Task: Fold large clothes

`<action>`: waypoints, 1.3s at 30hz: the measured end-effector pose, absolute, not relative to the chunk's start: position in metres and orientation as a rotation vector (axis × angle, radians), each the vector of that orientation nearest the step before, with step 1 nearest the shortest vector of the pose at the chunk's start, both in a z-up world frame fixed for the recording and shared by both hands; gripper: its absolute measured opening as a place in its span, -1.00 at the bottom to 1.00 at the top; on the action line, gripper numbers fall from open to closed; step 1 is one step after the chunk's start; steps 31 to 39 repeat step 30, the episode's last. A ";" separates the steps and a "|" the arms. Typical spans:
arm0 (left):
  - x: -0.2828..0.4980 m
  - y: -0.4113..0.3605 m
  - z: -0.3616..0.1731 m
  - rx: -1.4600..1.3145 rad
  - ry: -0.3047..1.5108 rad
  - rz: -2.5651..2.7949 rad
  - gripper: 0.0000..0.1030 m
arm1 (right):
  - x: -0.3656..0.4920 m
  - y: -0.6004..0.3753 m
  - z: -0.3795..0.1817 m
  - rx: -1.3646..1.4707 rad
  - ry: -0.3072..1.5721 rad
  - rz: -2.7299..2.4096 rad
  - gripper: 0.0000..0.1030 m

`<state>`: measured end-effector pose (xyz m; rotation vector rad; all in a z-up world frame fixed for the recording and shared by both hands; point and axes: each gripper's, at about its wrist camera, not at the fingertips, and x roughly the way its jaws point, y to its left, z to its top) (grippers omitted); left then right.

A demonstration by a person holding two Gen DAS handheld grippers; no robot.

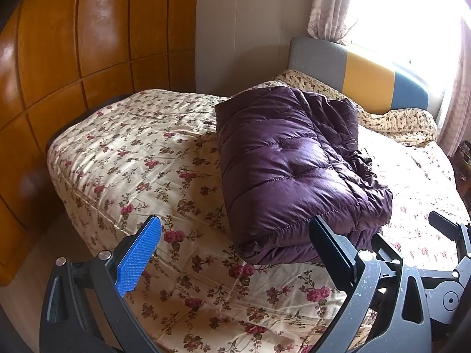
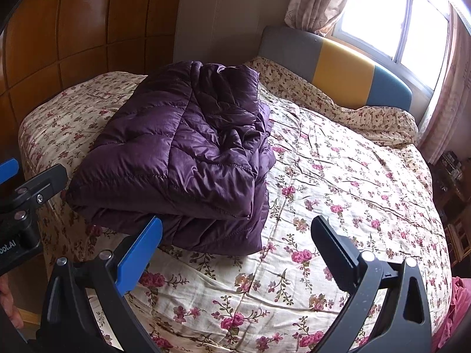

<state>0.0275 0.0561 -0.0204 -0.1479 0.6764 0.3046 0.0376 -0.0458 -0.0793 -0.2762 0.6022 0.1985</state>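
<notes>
1. Bed (image 2: 338,194) fills centre of both frames, covered by cream quilt with pink floral print.
2. Headboard (image 2: 347,73) upper right, upholstered in grey, yellow and blue panels.
3. Floral pillow (image 2: 379,117) lies along headboard base.
4. Wooden wardrobe (image 1: 88,44), glossy orange-brown panels, takes upper left.
5. Plain beige wall (image 1: 244,29) between wardrobe and headboard.
6. Window (image 2: 406,20) top right, strongly overexposed daylight.
7. Pale patterned curtains (image 2: 318,0) flank window.
8. Dark cluttered furniture (image 2: 453,176) at right edge, details unclear.

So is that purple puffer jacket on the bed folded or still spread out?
Folded. The purple puffer jacket lies as a thick, stacked bundle on the floral bedspread, layered edges showing at its near end.
</notes>
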 end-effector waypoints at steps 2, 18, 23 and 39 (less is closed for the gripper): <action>0.027 0.055 -0.020 -0.143 0.674 0.303 0.93 | 0.038 -0.046 -0.080 -0.275 0.604 0.198 0.95; 0.033 0.044 -0.021 -0.100 0.692 0.293 0.93 | 0.045 -0.053 -0.086 -0.256 0.635 0.186 0.95; 0.035 0.044 -0.023 -0.104 0.704 0.286 0.93 | 0.046 -0.054 -0.086 -0.253 0.636 0.185 0.95; 0.036 0.046 -0.027 -0.115 0.723 0.299 0.93 | 0.048 -0.055 -0.085 -0.241 0.636 0.184 0.95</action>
